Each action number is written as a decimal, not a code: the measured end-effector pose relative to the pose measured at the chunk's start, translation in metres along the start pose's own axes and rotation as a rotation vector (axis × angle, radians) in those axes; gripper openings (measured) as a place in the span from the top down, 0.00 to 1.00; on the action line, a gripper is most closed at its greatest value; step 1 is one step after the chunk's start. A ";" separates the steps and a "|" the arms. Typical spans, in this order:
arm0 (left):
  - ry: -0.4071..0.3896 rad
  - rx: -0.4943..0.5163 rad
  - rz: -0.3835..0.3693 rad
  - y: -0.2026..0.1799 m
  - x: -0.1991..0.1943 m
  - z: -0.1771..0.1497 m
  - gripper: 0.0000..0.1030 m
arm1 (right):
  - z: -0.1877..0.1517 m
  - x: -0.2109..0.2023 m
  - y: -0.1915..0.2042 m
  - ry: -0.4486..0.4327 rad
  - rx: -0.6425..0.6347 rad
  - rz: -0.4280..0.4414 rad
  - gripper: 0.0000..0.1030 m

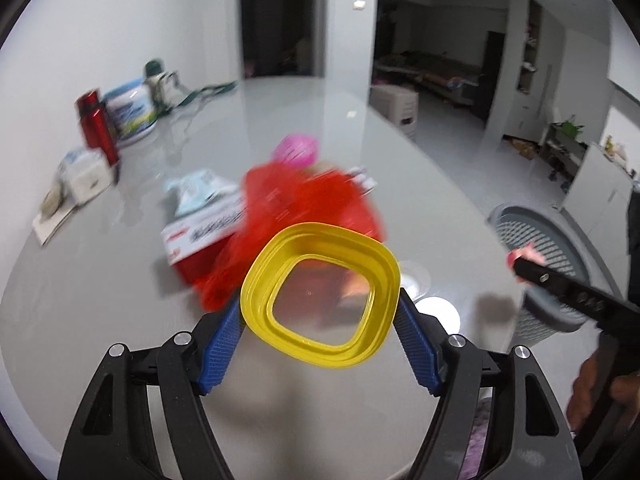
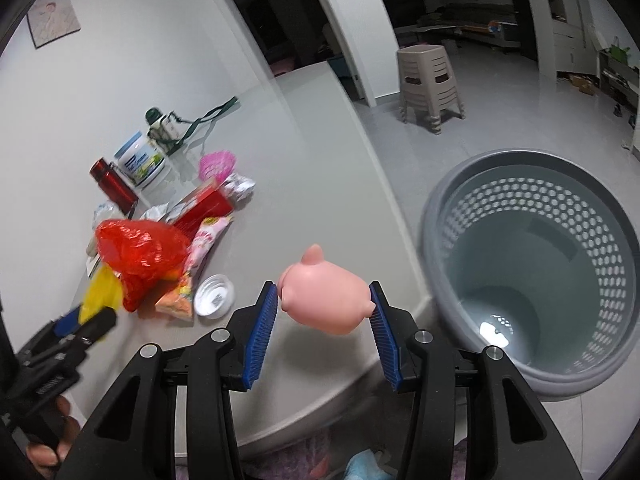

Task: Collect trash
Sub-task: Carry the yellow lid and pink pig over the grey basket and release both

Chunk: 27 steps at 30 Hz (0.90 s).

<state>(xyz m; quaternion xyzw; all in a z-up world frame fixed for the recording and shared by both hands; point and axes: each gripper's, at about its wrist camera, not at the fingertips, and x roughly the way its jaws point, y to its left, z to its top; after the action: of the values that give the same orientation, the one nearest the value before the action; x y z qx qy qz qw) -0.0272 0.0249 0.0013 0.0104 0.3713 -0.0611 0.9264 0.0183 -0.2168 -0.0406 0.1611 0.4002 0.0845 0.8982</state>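
Observation:
My left gripper point(image 1: 320, 304) is shut on a yellow square plastic lid point(image 1: 320, 296) with a clear centre, held above the grey table point(image 1: 120, 300). Behind it lies a pile of trash: a red plastic bag point(image 1: 304, 216), a red and white box point(image 1: 200, 236) and wrappers. My right gripper point(image 2: 324, 300) is shut on a pink pig toy point(image 2: 324, 300) near the table's right edge, left of the grey perforated bin point(image 2: 536, 276) on the floor. The bin also shows in the left wrist view point(image 1: 540, 248). The red bag point(image 2: 140, 256) and wrappers point(image 2: 200, 252) lie left of the toy.
A red bottle point(image 2: 114, 188), a white tub point(image 2: 140, 162), a green-capped bottle with strap point(image 2: 164, 128) and a pink mesh ball point(image 2: 218, 164) stand at the back left. A clear round lid point(image 2: 214, 296) lies by the pile. Beige stools point(image 2: 432, 84) stand on the floor.

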 end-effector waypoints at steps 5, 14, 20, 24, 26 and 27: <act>-0.026 0.070 -0.110 -0.047 0.008 0.028 0.32 | 0.006 -0.019 -0.036 -0.048 0.052 -0.054 0.56; 0.007 0.204 -0.283 -0.153 0.054 0.057 0.32 | 0.009 -0.048 -0.119 -0.089 0.143 -0.211 0.56; 0.082 0.273 -0.322 -0.212 0.100 0.056 0.32 | 0.004 -0.042 -0.164 -0.051 0.193 -0.248 0.56; 0.123 0.310 -0.335 -0.240 0.120 0.048 0.32 | 0.003 -0.033 -0.177 -0.021 0.197 -0.240 0.56; 0.148 0.322 -0.339 -0.251 0.130 0.044 0.32 | 0.002 -0.027 -0.180 -0.006 0.199 -0.237 0.56; 0.158 0.326 -0.339 -0.256 0.133 0.043 0.32 | 0.001 -0.024 -0.182 0.005 0.196 -0.234 0.56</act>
<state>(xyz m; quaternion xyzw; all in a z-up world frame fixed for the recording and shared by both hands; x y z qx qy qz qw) 0.0665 -0.2462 -0.0529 0.1022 0.4243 -0.2740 0.8570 0.0071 -0.3940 -0.0890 0.2002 0.4246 -0.0601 0.8809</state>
